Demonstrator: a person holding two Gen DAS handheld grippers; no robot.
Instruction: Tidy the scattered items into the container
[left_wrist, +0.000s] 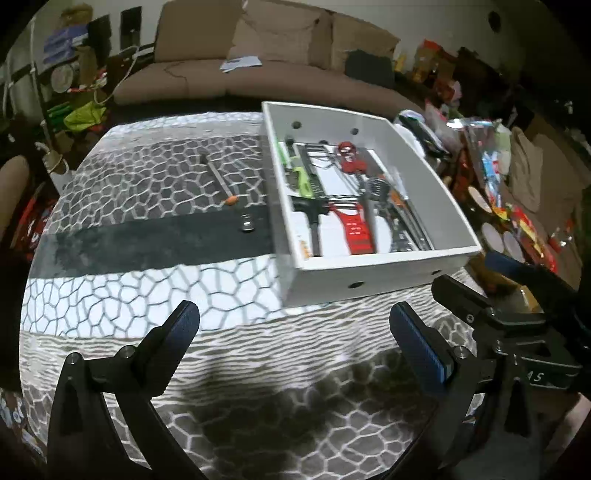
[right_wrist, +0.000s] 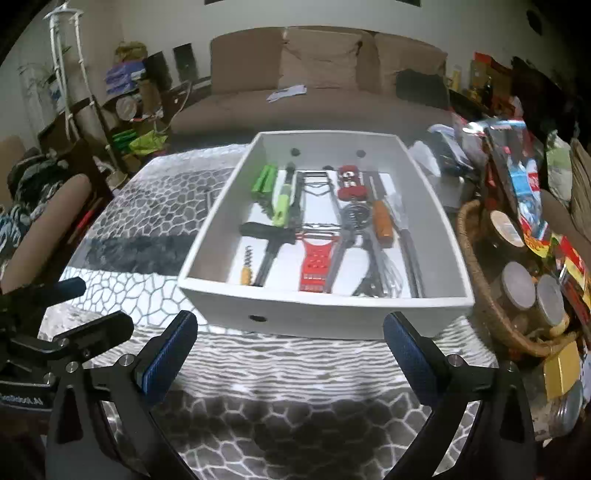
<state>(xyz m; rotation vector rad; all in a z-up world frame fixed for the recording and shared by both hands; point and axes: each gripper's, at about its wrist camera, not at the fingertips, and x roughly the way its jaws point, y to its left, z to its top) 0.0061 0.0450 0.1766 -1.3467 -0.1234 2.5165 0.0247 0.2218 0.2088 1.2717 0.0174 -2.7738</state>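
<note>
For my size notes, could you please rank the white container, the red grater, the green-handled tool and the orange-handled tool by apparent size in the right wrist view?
1. white container
2. red grater
3. green-handled tool and orange-handled tool: visible parts look alike, unranked.

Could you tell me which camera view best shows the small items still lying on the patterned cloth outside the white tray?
The left wrist view: a long thin tool and a small dark object lie clear on the cloth, left of the white tray. In the right wrist view, the tray wall hides them almost entirely.
</note>
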